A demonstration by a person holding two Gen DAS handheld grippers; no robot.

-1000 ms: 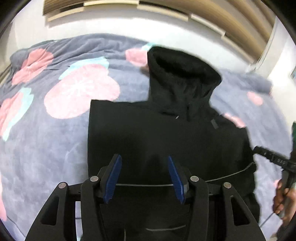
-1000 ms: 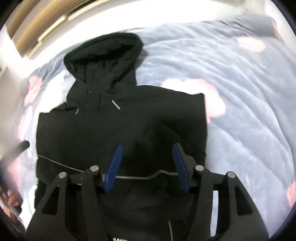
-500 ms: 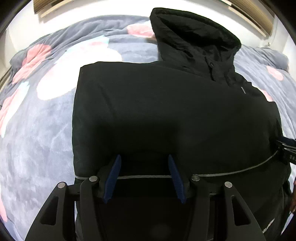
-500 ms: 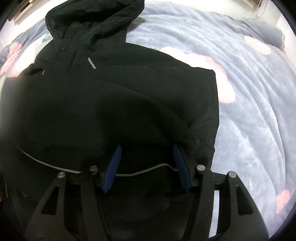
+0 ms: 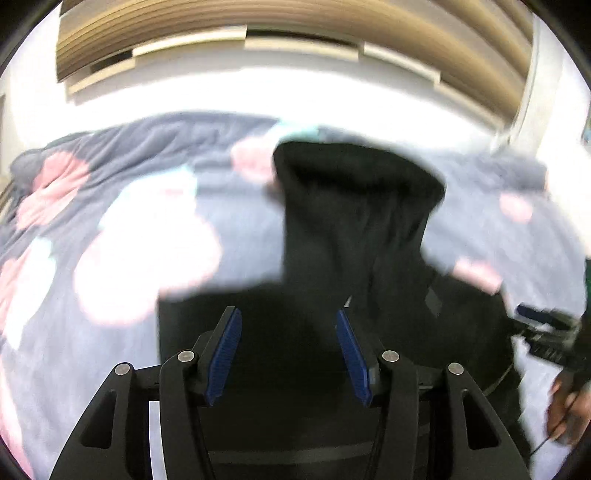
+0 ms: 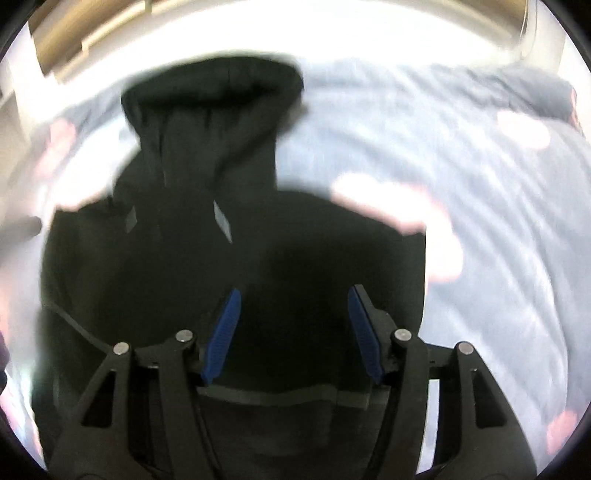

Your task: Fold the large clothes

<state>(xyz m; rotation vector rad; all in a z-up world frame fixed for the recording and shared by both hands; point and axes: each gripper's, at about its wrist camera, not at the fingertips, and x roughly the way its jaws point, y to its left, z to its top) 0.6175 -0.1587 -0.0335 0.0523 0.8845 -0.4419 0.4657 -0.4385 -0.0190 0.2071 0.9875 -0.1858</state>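
Note:
A black hooded jacket [image 5: 332, 240] lies flat on the bed, hood pointing away from me. In the left wrist view my left gripper [image 5: 286, 312] hovers over the jacket's lower left part, blue pads apart and nothing pressed between them. My right gripper [image 6: 294, 291] stands the same way over the lower right part of the jacket [image 6: 184, 258], also open. A grey hem band [image 6: 280, 400] crosses under its finger bases. The right gripper [image 5: 543, 328] and the hand [image 5: 569, 410] holding it show at the left wrist view's right edge. Both views are blurred by motion.
A grey-blue blanket [image 5: 110, 221] with pink and white flower shapes covers the bed [image 6: 480, 221] on all sides of the jacket. Beyond the bed's far edge are a white wall and wooden slats [image 5: 295, 29].
Half a second ago both cameras were low and close over the jacket's body. Now both have drawn back and tilted up, so the hood and far wall show again.

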